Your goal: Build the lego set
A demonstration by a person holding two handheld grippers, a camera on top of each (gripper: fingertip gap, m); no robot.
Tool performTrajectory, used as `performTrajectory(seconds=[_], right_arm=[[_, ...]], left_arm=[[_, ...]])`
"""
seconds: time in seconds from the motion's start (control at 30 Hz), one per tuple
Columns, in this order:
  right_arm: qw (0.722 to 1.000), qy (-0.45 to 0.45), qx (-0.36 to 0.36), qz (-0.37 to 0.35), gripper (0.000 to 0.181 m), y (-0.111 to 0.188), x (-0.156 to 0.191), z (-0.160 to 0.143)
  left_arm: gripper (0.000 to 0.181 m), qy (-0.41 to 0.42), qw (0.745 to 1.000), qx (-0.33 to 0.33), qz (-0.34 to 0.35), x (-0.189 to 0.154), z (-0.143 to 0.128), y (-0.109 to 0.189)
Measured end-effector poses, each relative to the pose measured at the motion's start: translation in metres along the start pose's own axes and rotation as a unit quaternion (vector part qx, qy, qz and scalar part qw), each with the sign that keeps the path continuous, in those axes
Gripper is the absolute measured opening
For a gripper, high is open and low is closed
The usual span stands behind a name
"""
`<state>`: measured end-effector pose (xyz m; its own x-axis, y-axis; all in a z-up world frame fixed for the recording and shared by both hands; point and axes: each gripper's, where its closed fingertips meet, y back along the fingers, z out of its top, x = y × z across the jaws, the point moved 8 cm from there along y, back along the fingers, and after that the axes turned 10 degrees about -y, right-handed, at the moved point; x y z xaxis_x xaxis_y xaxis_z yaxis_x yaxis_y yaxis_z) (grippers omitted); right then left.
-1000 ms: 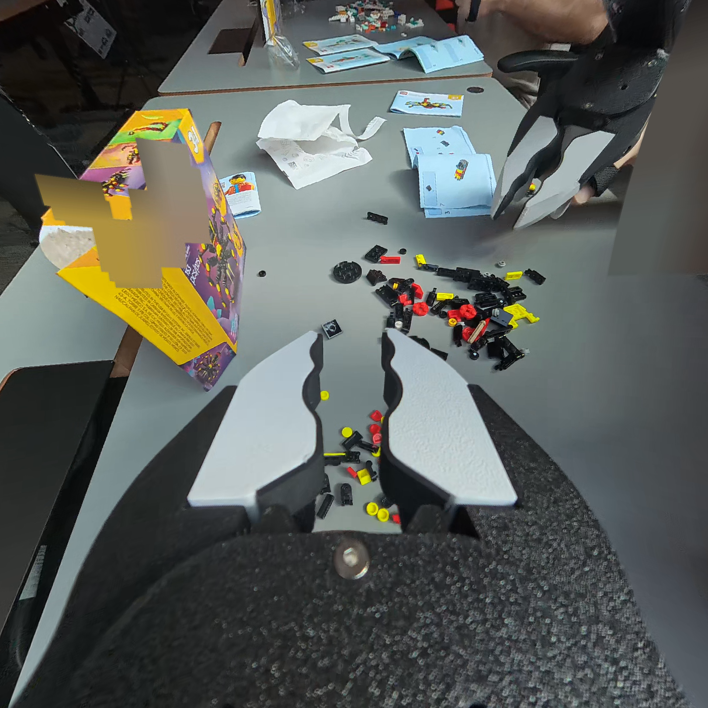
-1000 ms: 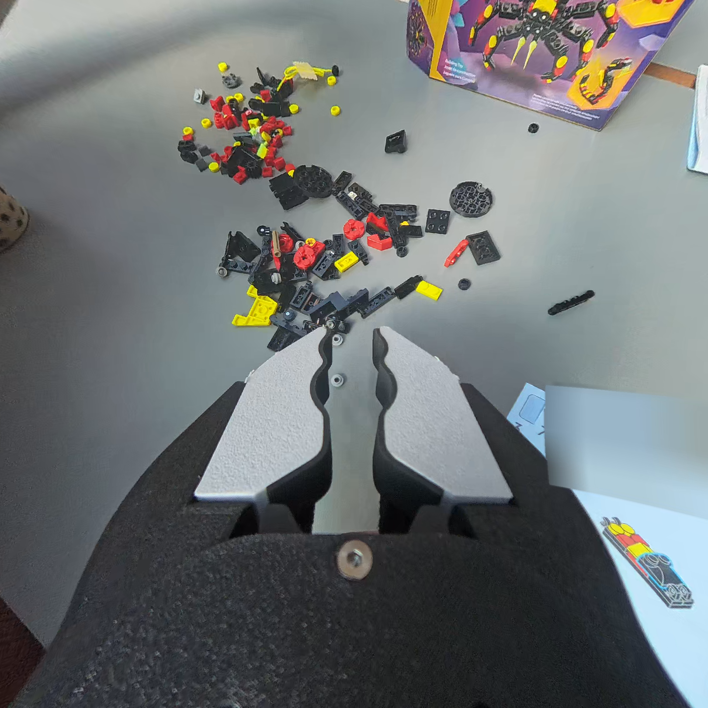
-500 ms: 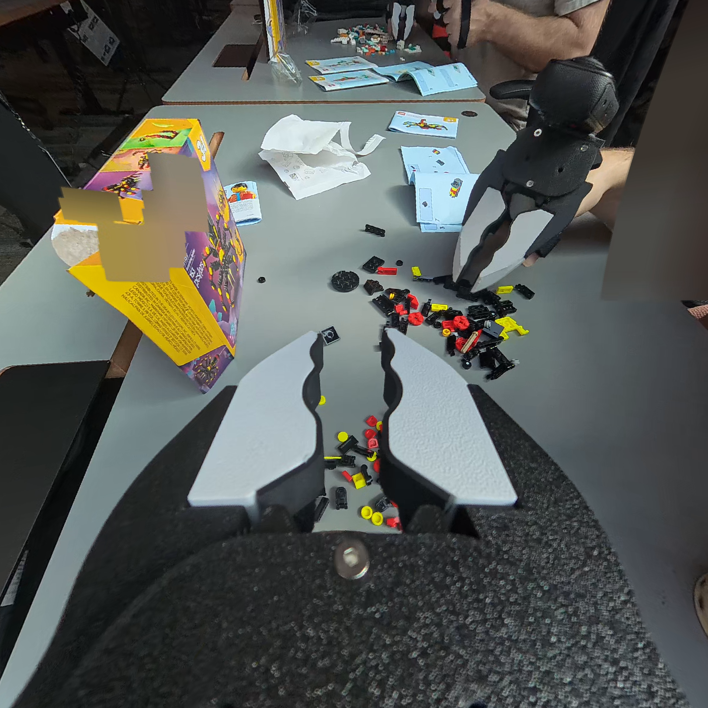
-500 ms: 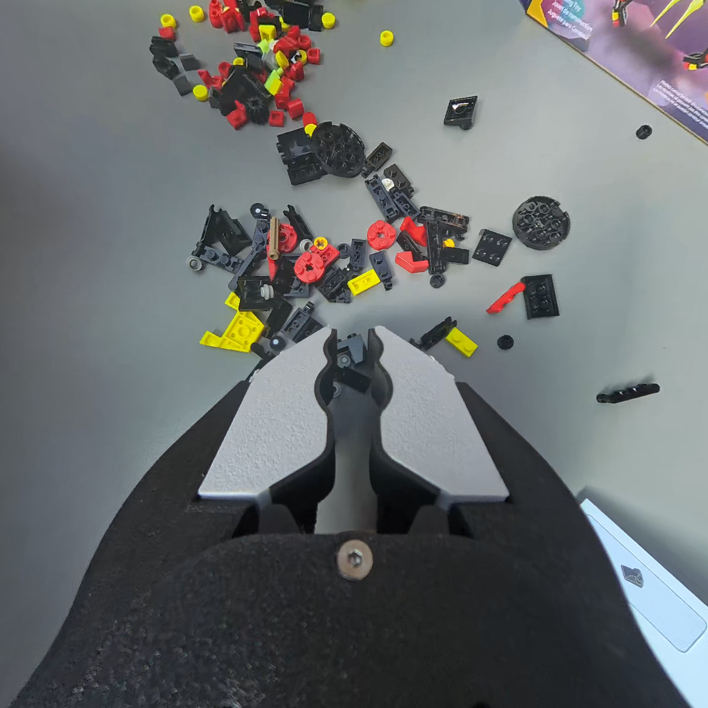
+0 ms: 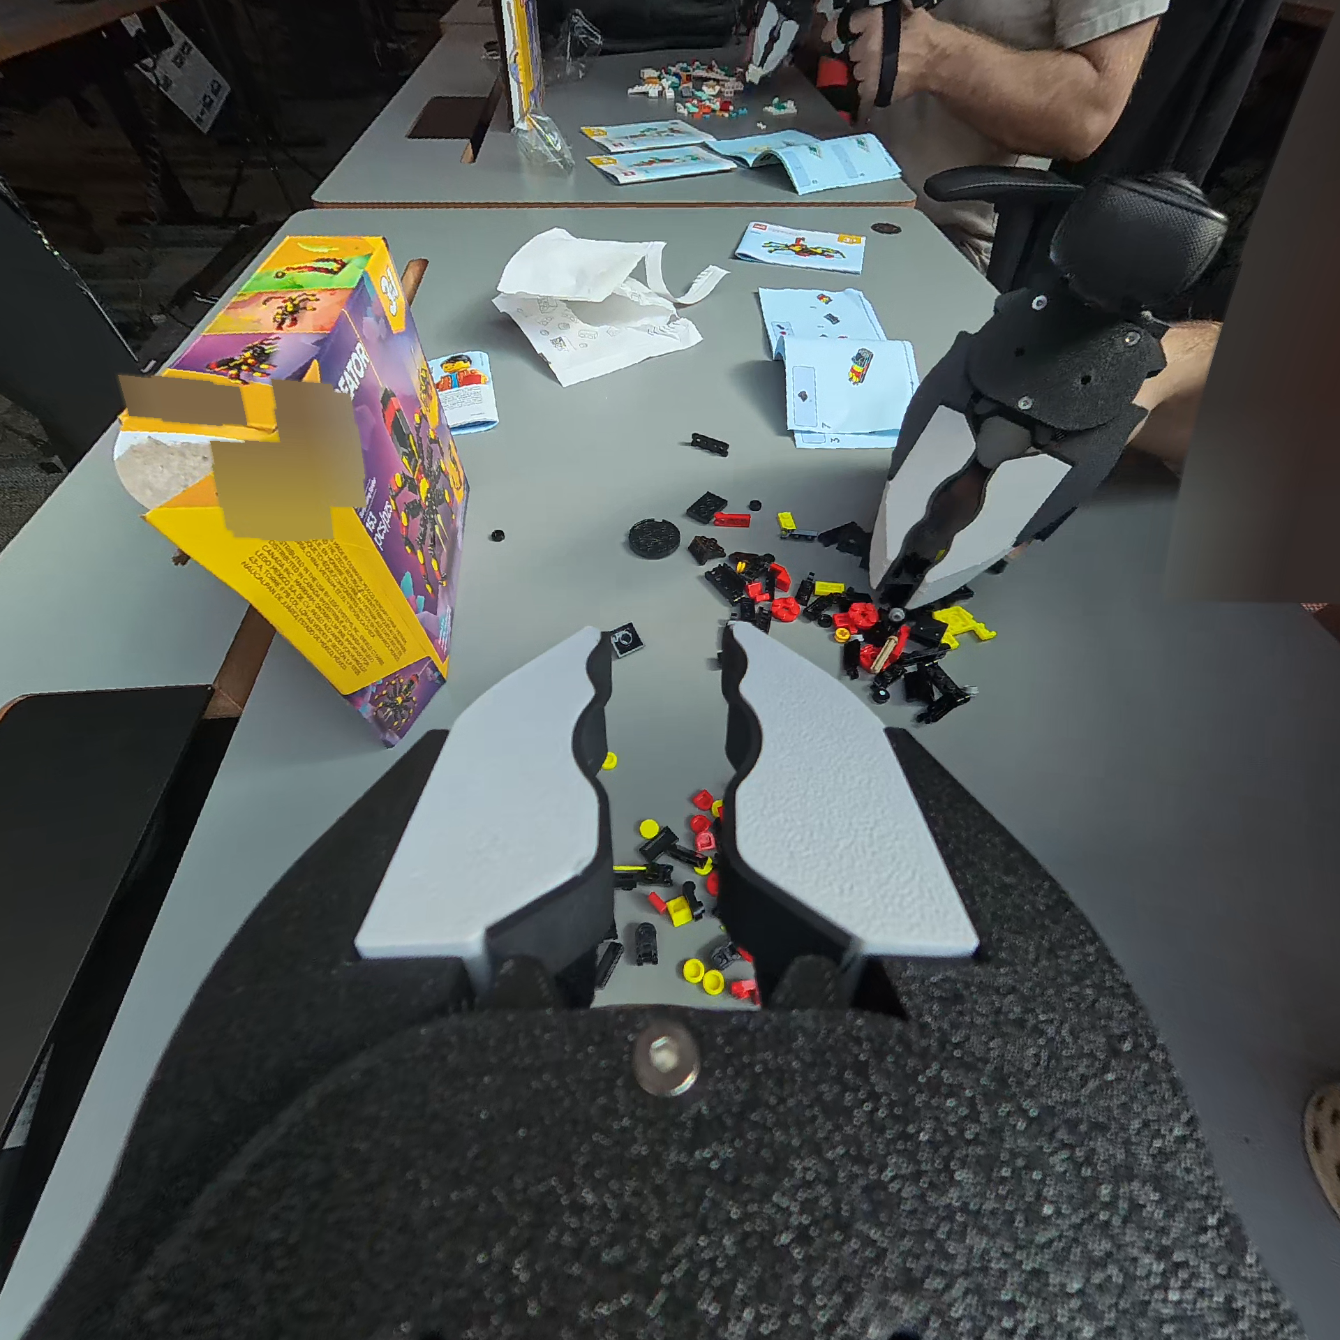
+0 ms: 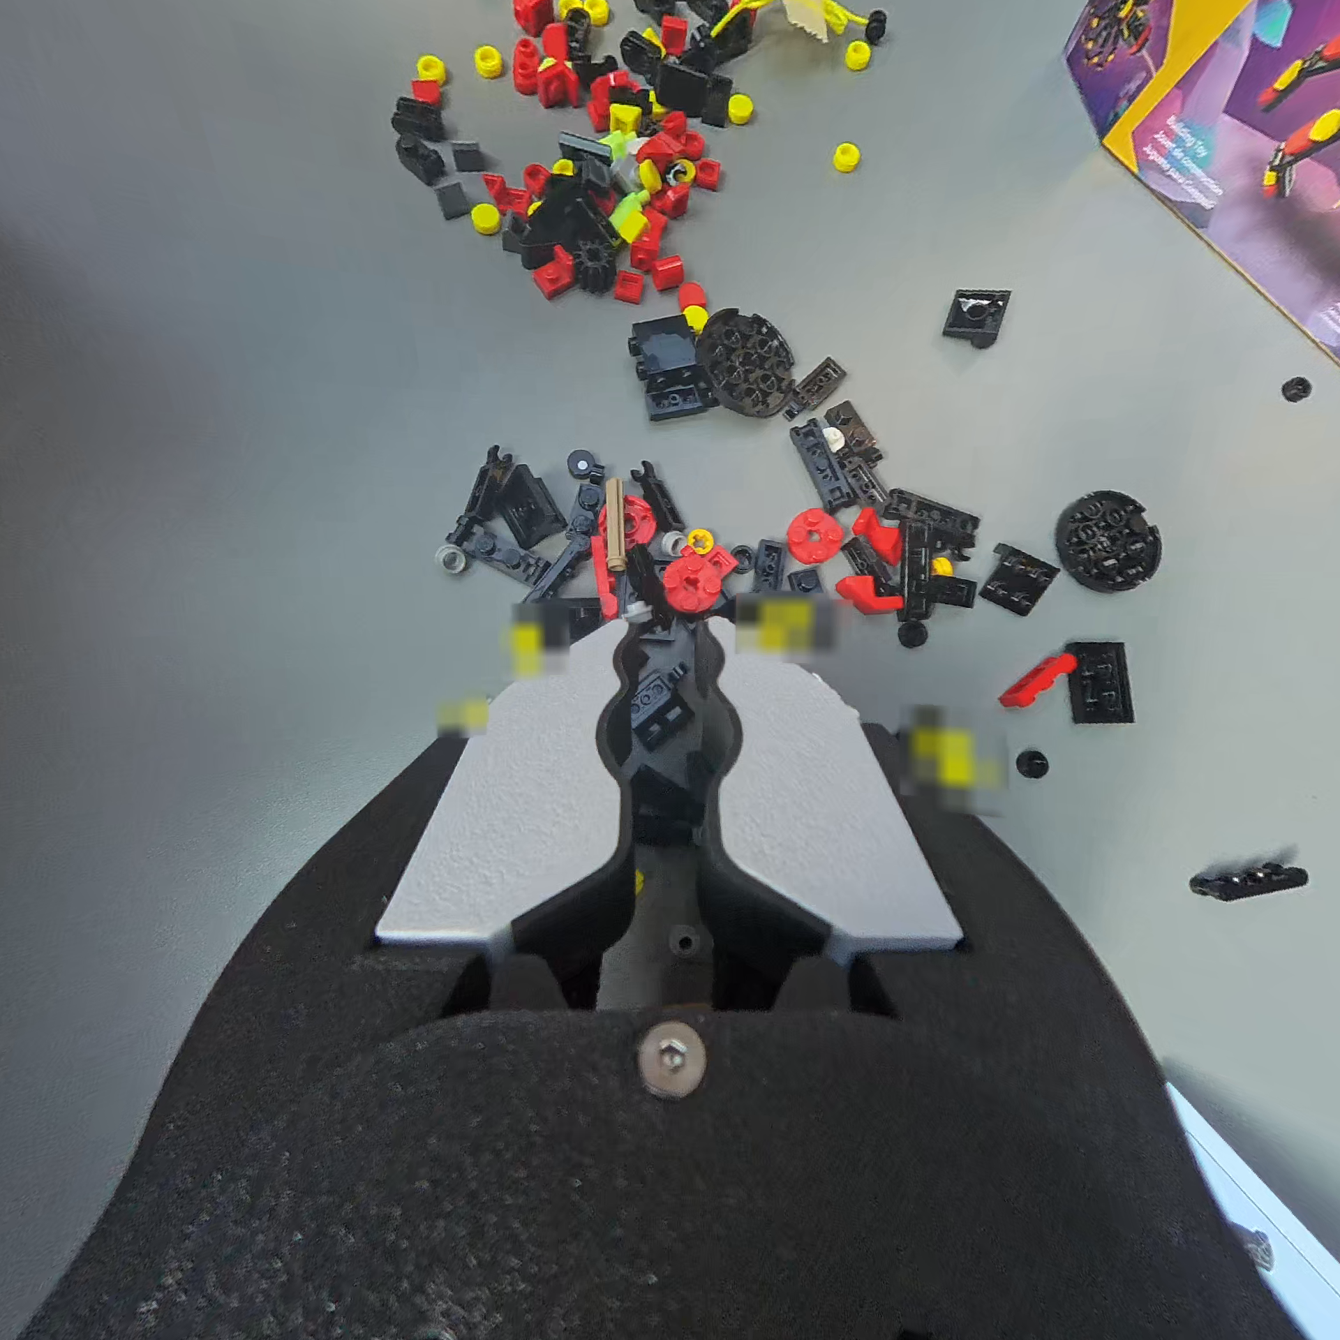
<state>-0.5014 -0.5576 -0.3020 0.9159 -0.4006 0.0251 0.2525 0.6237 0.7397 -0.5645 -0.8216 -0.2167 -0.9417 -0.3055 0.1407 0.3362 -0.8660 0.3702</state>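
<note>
Right wrist view: we are pinching our right gripper [image 6: 663, 638] nearly together on small black pieces [image 6: 656, 707] (exact grip unclear) at the near edge of the lego pile [image 6: 725, 536]. Our left gripper [image 5: 663, 638] is hanging spread above a scatter of small bricks [image 5: 674, 870], the set's box [image 5: 341, 464] leaning ahead-left, instruction sheets [image 5: 845, 381] lying farther ahead-right.

Two grey tables [image 5: 725, 203] (end to end), dark floor [image 5: 109, 217]

Loose bricks [image 6: 652, 188] — black, red, yellow — on the grey table [image 5: 1088, 797]; purple-and-yellow box [image 5: 341, 478]; pale blue booklets [image 5: 841, 362].
</note>
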Motion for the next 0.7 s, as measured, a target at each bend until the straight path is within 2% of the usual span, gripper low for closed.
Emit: performTrajectory(seconds=[0.13, 0.33, 0.4, 0.47, 0.53, 0.63, 0.7], right_arm=[[0.997, -0.022, -0.039, 0.068, 0.013, 0.005, 0.005, 0.011], [0.996, 0.044, 0.015, 0.080, 0.011, -0.027, 0.027, 0.021], [0.995, 0.059, 0.021, 0.081, 0.007, -0.029, 0.028, 0.022], [0.995, 0.075, 0.004, 0.063, 0.007, -0.023, 0.027, 0.025], [0.988, 0.142, -0.045, 0.037, 0.006, -0.011, 0.032, 0.026], [0.960, 0.255, -0.110, -0.019, 0.006, 0.003, 0.044, 0.020], [0.946, 0.290, -0.135, -0.047, 0.006, 0.010, 0.048, 0.017]], left_arm=[[0.029, 0.008, 1.000, -0.013, -0.003, 0.001, 0.002, 0.002], [0.029, 0.014, 1.000, -0.016, -0.006, 0.001, 0.001, 0.002], [0.029, 0.013, 1.000, -0.016, -0.007, 0.001, 0.002, 0.002], [0.029, 0.012, 1.000, -0.016, -0.006, 0.001, 0.003, 0.003], [0.029, 0.011, 1.000, -0.019, -0.005, 0.001, 0.004, 0.004], [0.029, 0.015, 0.999, -0.029, -0.005, 0.002, 0.005, 0.006], [0.029, 0.021, 0.999, -0.034, -0.006, 0.003, 0.005, 0.007]])
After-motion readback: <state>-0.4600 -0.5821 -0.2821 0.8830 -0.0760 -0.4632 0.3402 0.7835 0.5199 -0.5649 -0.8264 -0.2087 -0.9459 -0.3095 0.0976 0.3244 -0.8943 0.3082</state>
